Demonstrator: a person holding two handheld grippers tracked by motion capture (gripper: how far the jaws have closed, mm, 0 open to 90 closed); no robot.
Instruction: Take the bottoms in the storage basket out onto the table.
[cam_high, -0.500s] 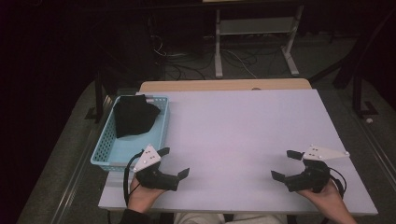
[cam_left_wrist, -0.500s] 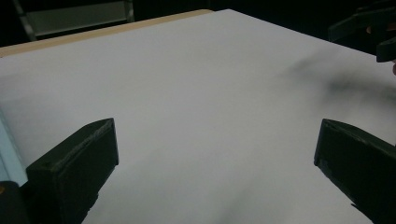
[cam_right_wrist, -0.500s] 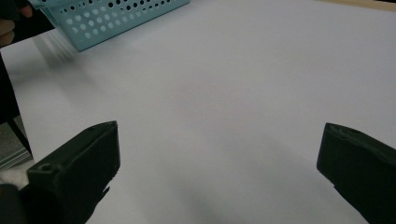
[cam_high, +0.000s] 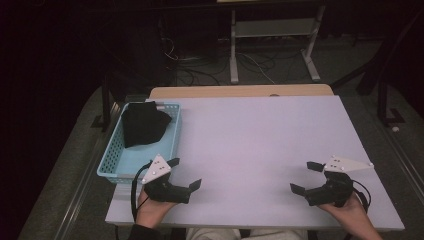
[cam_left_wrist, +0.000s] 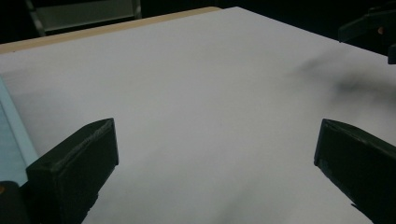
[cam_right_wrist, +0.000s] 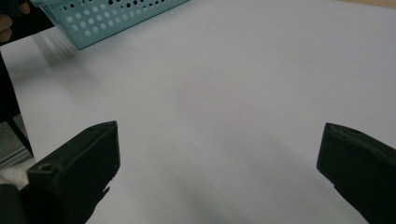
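Observation:
A light blue perforated basket (cam_high: 115, 162) stands at the left edge of the white table (cam_high: 250, 135), and a crumpled black cloth (cam_high: 142, 124) lies in its far half. My left gripper (cam_high: 184, 173) rests low near the table's front edge, just right of the basket's near corner, jaws wide apart and empty. In the left gripper view only bare tabletop lies between the black jaws of the gripper (cam_left_wrist: 215, 149). My right gripper (cam_high: 306, 176) sits at the front right, open and empty too. The right gripper view looks between the jaws of the gripper (cam_right_wrist: 217, 154) toward the basket (cam_right_wrist: 107, 16).
Beyond the table's far wooden edge (cam_high: 240, 91) is a dark floor with cables and a white metal stand (cam_high: 272, 45). The other gripper's jaw tip (cam_left_wrist: 369, 25) shows at the top right of the left gripper view.

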